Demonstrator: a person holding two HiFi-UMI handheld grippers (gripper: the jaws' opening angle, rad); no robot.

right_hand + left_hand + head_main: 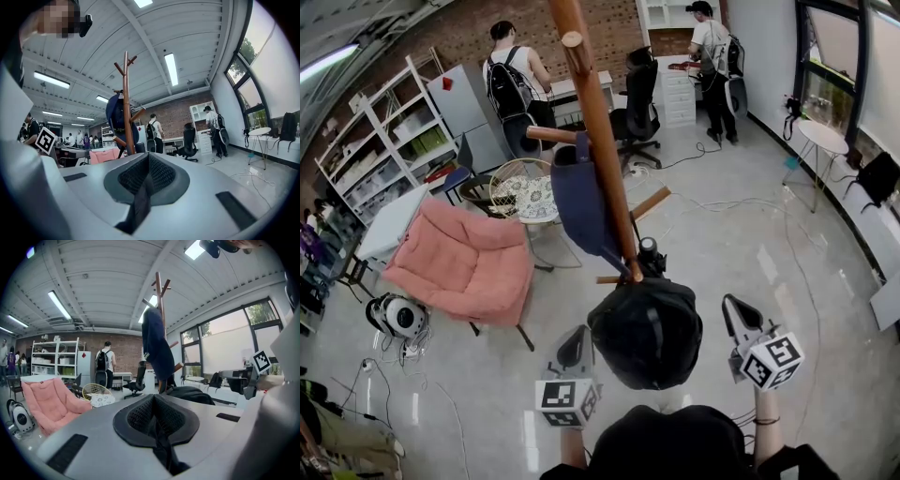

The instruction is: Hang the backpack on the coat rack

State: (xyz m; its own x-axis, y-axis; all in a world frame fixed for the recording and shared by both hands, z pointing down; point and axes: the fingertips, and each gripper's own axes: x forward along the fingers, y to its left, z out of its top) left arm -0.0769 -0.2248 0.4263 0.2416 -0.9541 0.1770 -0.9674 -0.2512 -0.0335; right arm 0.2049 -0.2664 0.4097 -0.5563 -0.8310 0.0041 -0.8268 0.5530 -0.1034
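Observation:
A black backpack (647,333) hangs between my two grippers, just in front of the foot of the wooden coat rack (605,141). A navy bag (577,197) hangs on one of the rack's pegs. My left gripper (578,345) sits at the backpack's left side, and its jaws are shut with a dark strap pinched between them (154,401). My right gripper (733,317) is at the backpack's right side, likewise shut on a dark strap (149,161). The left gripper view shows the backpack's top (190,393) below the rack (160,301). The rack (126,93) stands ahead in the right gripper view.
A pink lounge chair (469,262) and a round wire table (525,192) stand left of the rack. An office chair (637,108) and two people (517,80) (712,56) are at the back. A white side table (820,141) is at right. Cables lie on the floor.

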